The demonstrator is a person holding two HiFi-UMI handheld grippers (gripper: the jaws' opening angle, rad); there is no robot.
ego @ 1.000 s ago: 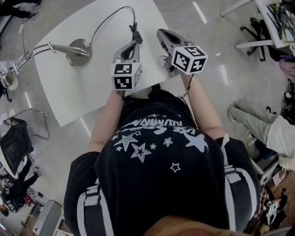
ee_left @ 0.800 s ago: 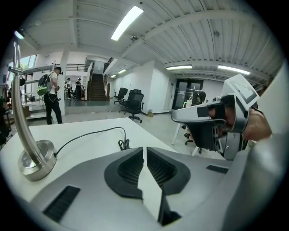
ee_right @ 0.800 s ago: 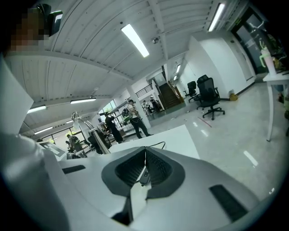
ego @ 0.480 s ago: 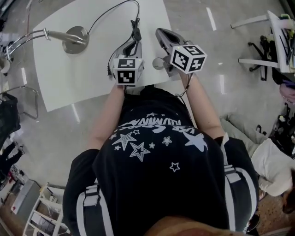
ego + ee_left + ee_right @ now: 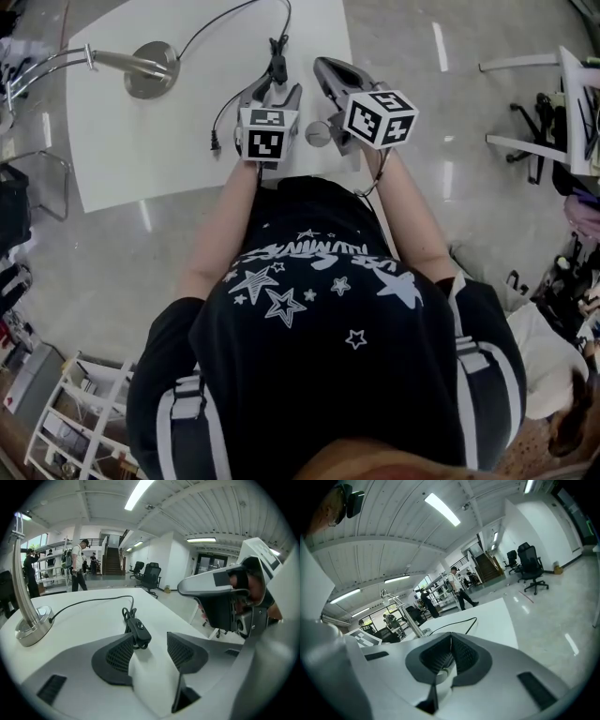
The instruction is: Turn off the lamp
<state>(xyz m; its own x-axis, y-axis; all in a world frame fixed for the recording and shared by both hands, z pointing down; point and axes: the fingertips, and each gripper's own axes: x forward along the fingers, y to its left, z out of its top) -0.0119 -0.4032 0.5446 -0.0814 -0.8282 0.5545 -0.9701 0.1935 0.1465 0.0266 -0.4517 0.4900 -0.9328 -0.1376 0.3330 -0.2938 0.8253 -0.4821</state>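
Note:
A silver desk lamp stands at the far left of the white table, with its round base and a bent arm running off the left edge. Its black cable carries an inline switch. My left gripper is open, its jaws having just been opening. The switch lies on the table at the jaw tips, close to the left pad, and nothing presses on it. My right gripper hovers just to the right with its pads together and empty.
The cable's plug end lies loose on the table left of my left gripper. The table's right edge runs close under my right gripper. Office chairs and people stand far off across the room.
My left gripper's jaws, shut half a second ago, now stand apart around the switch. Both grippers have sunk a little toward the table.

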